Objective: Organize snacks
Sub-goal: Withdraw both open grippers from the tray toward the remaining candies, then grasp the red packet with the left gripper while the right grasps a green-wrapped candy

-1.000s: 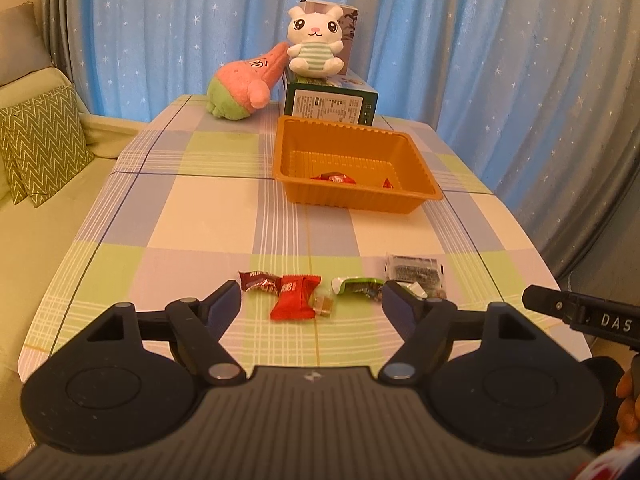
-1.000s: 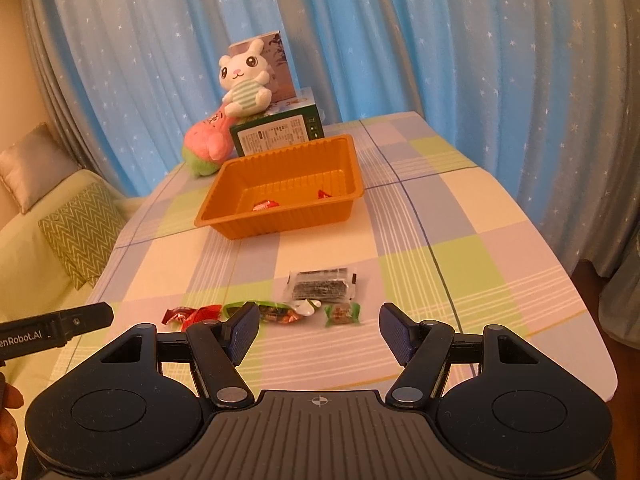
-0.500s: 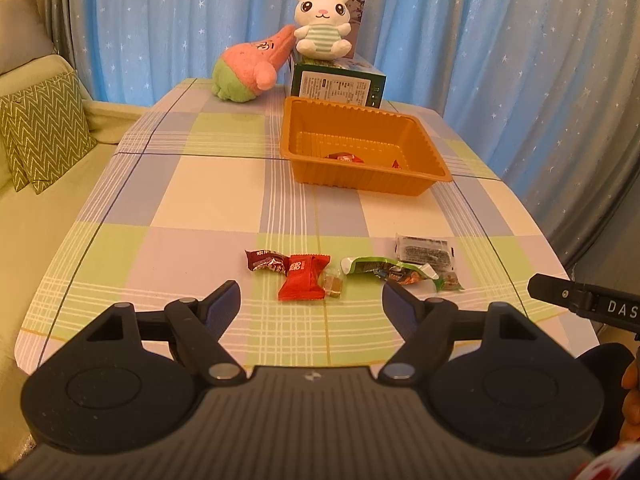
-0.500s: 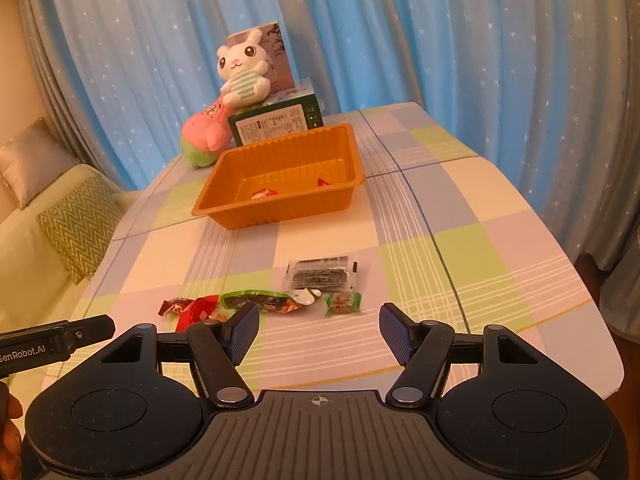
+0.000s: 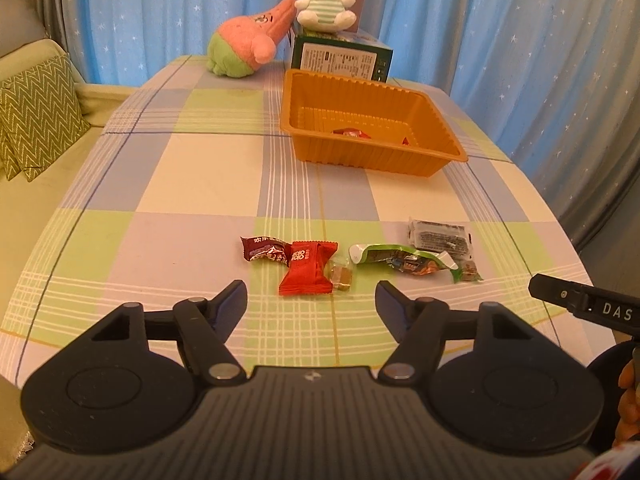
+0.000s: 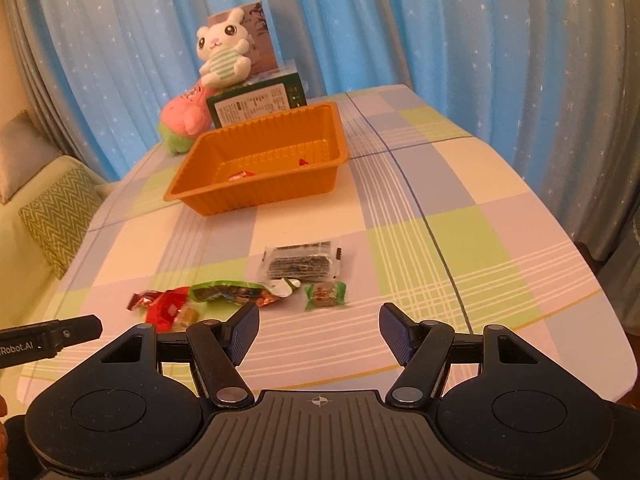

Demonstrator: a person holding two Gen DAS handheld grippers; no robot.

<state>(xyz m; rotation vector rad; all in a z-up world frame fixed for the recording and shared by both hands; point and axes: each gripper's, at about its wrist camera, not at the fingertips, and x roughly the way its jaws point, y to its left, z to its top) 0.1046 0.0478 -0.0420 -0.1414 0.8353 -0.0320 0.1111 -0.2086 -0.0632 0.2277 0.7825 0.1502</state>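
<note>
The table [image 5: 200, 184], under a checked cloth, carries everything. An orange tray [image 5: 372, 156] stands toward its far edge, with two small red-wrapped sweets already in it, well apart from the snacks left to sort. Those lie in a tight row near the near edge: a dark flat packet [image 5: 439, 236], a long green packet [image 5: 400, 259], a red packet [image 5: 306, 268], a dark red sweet [image 5: 264, 249], a small green sweet [image 6: 325, 295] and a tiny tan sweet [image 5: 341, 276].

The left gripper [image 5: 311, 300] hovers just short of the red packet with nothing between its jaws, which have just been closing a little yet are about half spread. The right gripper [image 6: 319, 325] hovers just short of the small green sweet, also about half spread and empty.

The crowding is the main risk. The tan sweet touches the red packet, so a grab there may pinch both or flick the small one away. The long green packet overlaps the dark flat one and may drag it. The wrappers look slippery and flat, so pads may slide off. Both grippers work close together and could collide, and the near edge is near enough for a nudged sweet to fall.
</note>
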